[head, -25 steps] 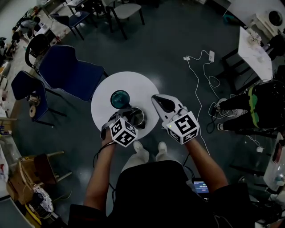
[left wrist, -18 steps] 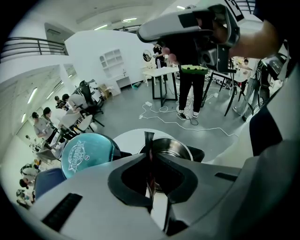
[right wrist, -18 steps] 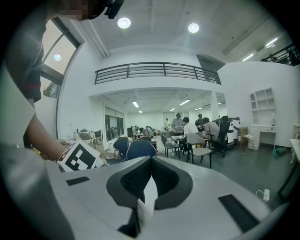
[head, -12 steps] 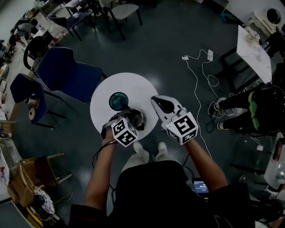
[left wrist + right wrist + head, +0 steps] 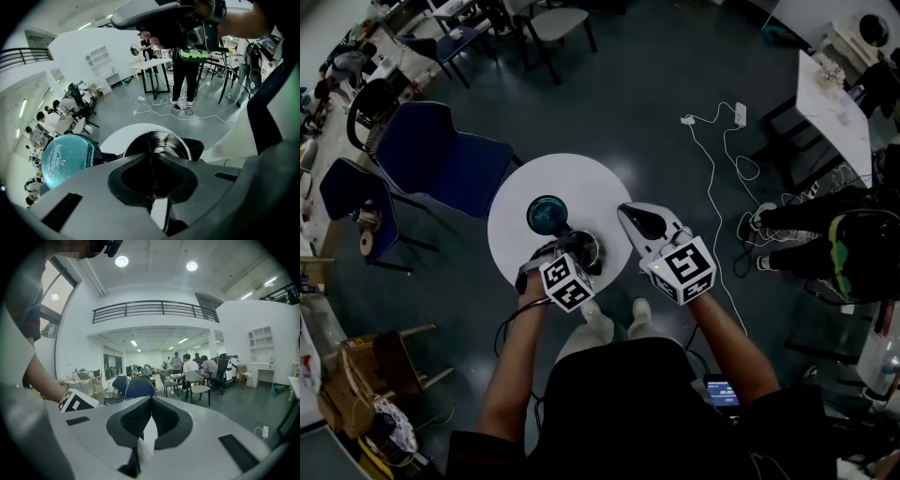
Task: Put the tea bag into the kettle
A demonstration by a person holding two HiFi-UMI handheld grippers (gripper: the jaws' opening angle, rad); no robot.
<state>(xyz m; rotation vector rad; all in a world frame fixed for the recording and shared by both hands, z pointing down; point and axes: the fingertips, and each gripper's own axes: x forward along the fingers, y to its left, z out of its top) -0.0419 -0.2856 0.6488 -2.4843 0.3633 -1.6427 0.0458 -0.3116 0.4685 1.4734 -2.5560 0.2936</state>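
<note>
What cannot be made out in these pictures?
The tea bag: left gripper view shows only a thin dark string in the shut left claw.
Inside of the round steel kettle: same view, claw covers most.
The white paper piece in the shut right claw: right gripper view, mostly covered.

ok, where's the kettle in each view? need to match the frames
Head view: kettle at the near edge of the white round table, centre-left of the picture.
Left gripper view: centre, its open mouth filling the middle.
Right gripper view: not in it.
Landmark: the teal disc beside the kettle, seen in the head and left gripper views only.
</note>
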